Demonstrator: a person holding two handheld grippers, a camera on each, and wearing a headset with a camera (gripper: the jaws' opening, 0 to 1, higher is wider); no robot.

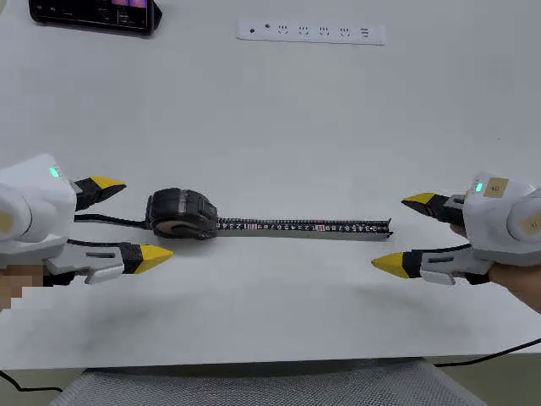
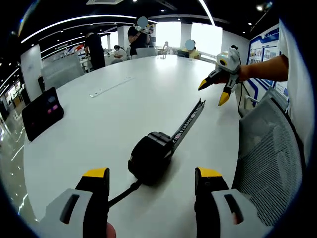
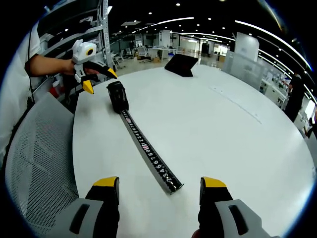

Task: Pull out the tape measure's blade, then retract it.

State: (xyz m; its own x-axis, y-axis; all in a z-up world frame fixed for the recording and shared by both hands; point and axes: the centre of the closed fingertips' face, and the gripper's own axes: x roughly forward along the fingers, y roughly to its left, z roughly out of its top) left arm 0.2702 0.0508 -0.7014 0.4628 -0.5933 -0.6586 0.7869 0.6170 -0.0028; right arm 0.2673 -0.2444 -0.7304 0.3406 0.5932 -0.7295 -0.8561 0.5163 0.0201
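— What's nearest?

— A grey mesh chair back at the bottom edge, then the smooth white table. Both tools sit low on it: white plastic bodies, black jaws with yellow wedge tips.

— Holding anything?

— No. The left gripper is spread wide, and the tape measure lies just ahead of its tips, untouched (a rounded black case, ribbed rubber by the look of it). A black cord trails from the case towards that gripper. The right gripper gapes too, with the hooked end of the blade just ahead of its tips.

— So the blade is out?

— Yes, flat on the table, a dark strip with printed numerals; the right gripper view shows them best.

— Farther back?

— A white power strip and a dark screen. The left gripper view adds people at the table's far end, ceiling light strips and bright windows.
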